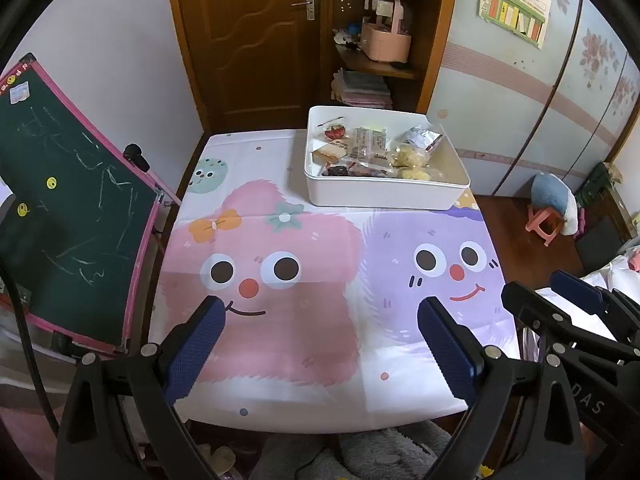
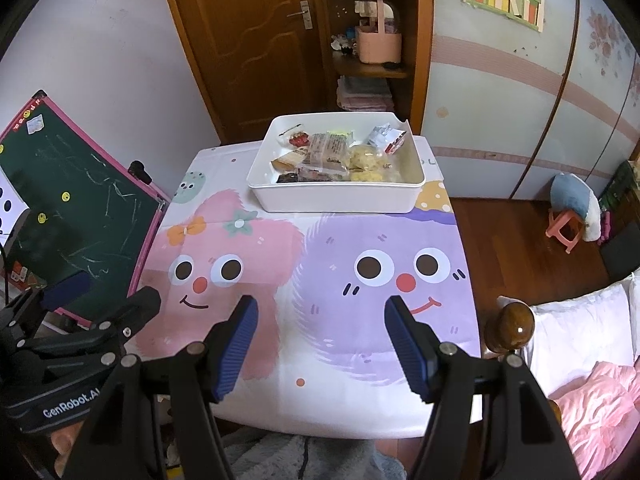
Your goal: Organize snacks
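With the wrapped snacks (image 1: 368,152) all piled in the white rectangular plastic bin (image 1: 384,196) at the far end of the cartoon-clothed desk (image 1: 280,340), sorting looks finished or unstarted; the left gripper (image 1: 320,344) and right gripper (image 2: 320,344), both spread and empty, would next need to reach forward to the bin.

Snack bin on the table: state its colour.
Plain white bin, clearest in the right wrist view.

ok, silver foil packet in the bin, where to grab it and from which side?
Take the silver foil packet by its raised crimped edge, coming from above. It leans against the far right corner of the white bin, so the walls block a side approach. The right gripper looks better lined up.
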`<state>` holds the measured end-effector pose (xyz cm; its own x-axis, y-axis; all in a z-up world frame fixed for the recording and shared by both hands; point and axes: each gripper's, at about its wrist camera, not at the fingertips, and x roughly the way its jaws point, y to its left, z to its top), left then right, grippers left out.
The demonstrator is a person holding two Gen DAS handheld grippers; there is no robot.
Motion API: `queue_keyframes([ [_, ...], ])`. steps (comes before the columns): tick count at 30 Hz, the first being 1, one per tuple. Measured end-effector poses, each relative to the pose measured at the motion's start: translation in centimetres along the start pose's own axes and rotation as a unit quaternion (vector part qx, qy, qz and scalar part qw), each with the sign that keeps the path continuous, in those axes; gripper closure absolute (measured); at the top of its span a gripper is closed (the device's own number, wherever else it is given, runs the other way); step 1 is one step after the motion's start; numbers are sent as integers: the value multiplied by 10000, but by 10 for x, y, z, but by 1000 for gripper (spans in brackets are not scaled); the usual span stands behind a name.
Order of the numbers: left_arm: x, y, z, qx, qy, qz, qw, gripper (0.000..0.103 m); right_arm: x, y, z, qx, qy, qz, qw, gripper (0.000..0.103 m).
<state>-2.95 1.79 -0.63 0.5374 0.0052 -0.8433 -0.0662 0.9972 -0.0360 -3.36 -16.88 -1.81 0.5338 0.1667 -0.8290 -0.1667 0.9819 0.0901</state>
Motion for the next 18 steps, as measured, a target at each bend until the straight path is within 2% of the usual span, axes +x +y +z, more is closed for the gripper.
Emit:
queue_keyframes([
  [18, 0, -5, 1, 31, -19, -10, 10000, 6, -1, -4, 1, -9, -32, -19, 10000, 37],
])
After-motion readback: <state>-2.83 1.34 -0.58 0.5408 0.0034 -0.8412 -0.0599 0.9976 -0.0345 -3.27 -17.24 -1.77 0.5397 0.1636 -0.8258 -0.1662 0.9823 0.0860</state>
